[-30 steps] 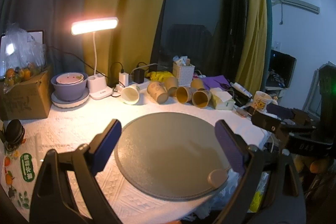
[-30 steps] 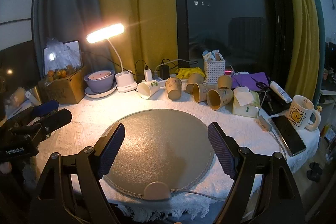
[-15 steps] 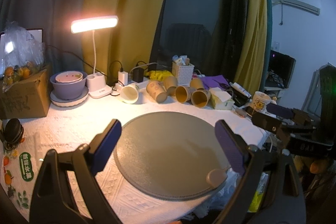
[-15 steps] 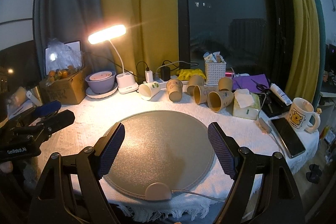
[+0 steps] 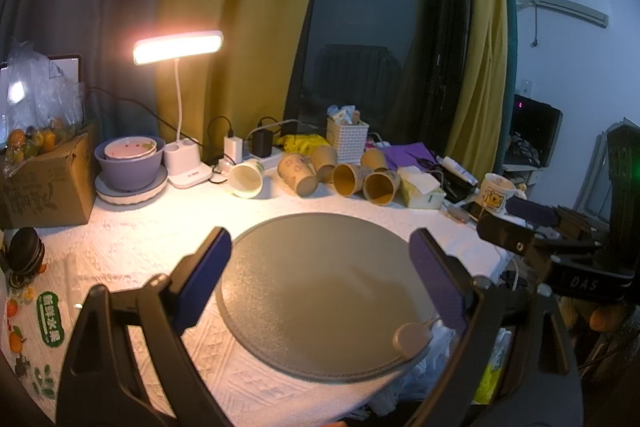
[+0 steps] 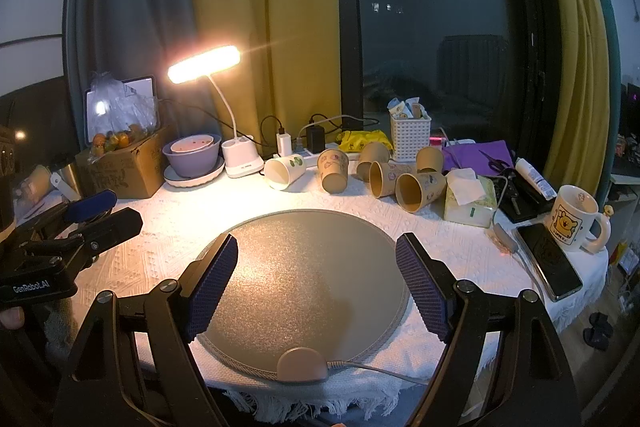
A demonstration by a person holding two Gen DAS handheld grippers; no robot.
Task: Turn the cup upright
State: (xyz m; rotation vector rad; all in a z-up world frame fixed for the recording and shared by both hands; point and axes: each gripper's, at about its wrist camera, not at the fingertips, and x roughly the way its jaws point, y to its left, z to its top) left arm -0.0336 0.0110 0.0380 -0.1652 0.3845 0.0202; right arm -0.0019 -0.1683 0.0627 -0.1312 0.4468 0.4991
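Both the left gripper (image 5: 320,267) and right gripper (image 6: 318,281) have jaws spread wide, gripping nothing; the left gripper's body reads "GenRobot.AI". Paper cups (image 6: 420,191) lie tipped along the table's far edge.

Paper cups (image 6: 420,186) matt – round mat (image 6: 304,291) grainy – tablecloth (image 6: 168,227) woven, embossed.

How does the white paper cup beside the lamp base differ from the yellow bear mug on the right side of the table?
The white paper cup lies tipped on its side with its mouth facing the camera; the bear mug stands upright. The cup has no handle and small green prints; the mug has a handle and a yellow bear picture. The cup lies next to the lamp base, the mug near the table's right edge beside a phone. Both are pale and sit on the white tablecloth.
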